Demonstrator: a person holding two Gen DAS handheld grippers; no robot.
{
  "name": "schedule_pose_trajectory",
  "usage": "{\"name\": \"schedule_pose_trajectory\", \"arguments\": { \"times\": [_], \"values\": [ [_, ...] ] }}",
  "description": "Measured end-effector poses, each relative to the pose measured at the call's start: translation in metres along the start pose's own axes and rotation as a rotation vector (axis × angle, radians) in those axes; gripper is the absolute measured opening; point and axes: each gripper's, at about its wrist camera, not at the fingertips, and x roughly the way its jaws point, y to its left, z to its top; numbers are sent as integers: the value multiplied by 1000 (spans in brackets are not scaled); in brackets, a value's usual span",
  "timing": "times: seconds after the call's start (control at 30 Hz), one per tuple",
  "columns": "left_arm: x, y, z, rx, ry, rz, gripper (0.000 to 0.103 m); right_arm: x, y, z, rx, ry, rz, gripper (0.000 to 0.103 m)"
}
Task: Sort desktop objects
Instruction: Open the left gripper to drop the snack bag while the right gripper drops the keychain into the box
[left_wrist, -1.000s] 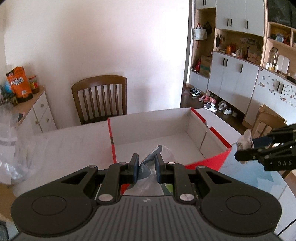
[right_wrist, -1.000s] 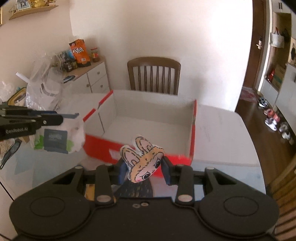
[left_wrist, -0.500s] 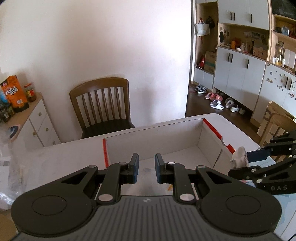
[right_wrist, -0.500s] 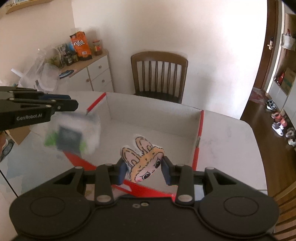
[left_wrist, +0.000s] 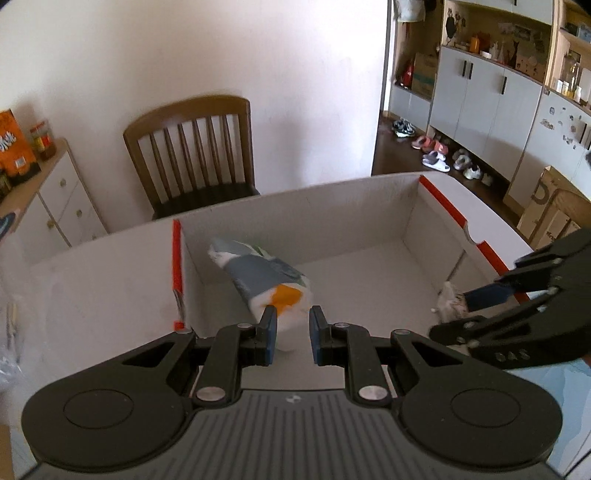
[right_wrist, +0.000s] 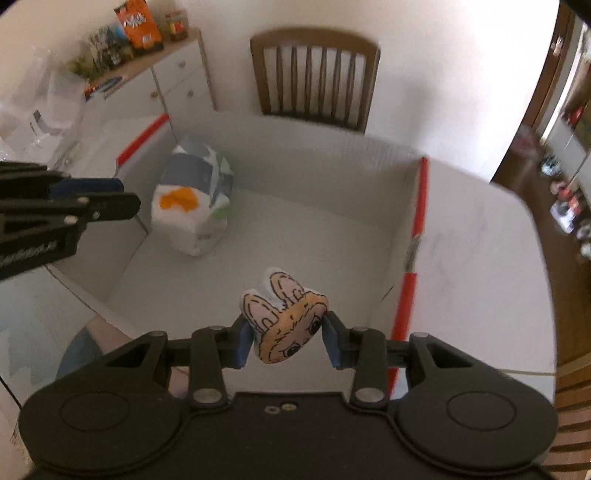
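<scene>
A red cardboard box (left_wrist: 436, 192) with a white inside stands open on the white table; it also shows in the right wrist view (right_wrist: 417, 214). A tissue pack (left_wrist: 264, 278) lies inside it by the left wall, also seen in the right wrist view (right_wrist: 192, 203). My left gripper (left_wrist: 291, 328) is open and empty just above the box's near edge. My right gripper (right_wrist: 288, 338) is over the box, and the bunny toy (right_wrist: 284, 321) sits between its parted fingers, tilted. It shows at the right of the left wrist view (left_wrist: 448, 306).
A wooden chair (left_wrist: 192, 147) stands behind the table. A white sideboard (right_wrist: 166, 85) with snack bags and jars is at the left. Plastic bags (right_wrist: 40, 110) lie at the table's left. Cabinets and shoes (left_wrist: 443, 155) are at the far right.
My left gripper opened and the tissue pack dropped into the box. My right gripper moved over the box, its fingers widened, and the bunny toy tilted.
</scene>
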Motion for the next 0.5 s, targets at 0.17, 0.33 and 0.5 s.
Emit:
{"name": "schedule_pose_trajectory", "arguments": {
  "times": [0.17,0.33,0.5],
  "values": [
    [1,-2,-5,-9,15,8,18,9,2,7,-27,37,-12,42],
    [-7,-1,-2,-35,7,23,18,6,1,6,-32,32,-8,45],
    [-25,4,2,-66,-3,-2,18,-10,-5,5,-14,-14,11,62]
  ]
}}
